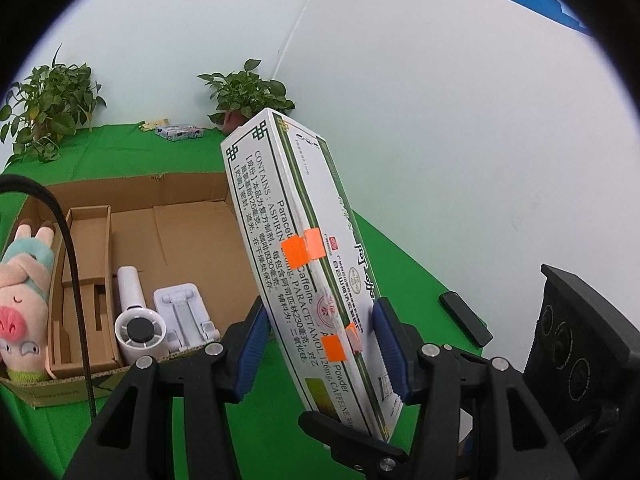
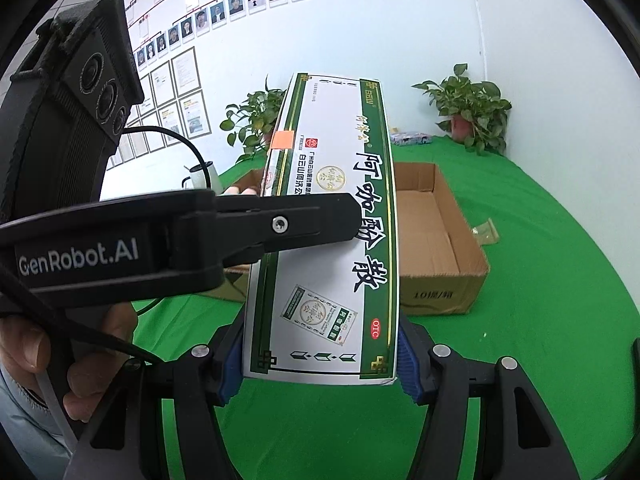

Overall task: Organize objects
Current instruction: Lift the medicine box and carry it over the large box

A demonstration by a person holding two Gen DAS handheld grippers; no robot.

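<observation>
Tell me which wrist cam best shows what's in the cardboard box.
Left wrist: the cardboard box shows its interior, with plush pig, white fan and white stand. Right wrist shows only its bare right end; the medicine box hides the rest.

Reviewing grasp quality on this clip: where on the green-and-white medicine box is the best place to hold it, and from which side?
Judging by shape, across the narrow width, near one end. The medicine box is long and flat, so fingers fit over its two long edges. Both the right gripper and left gripper appear to clamp it that way, tilted above the green cloth beside the cardboard box.
</observation>
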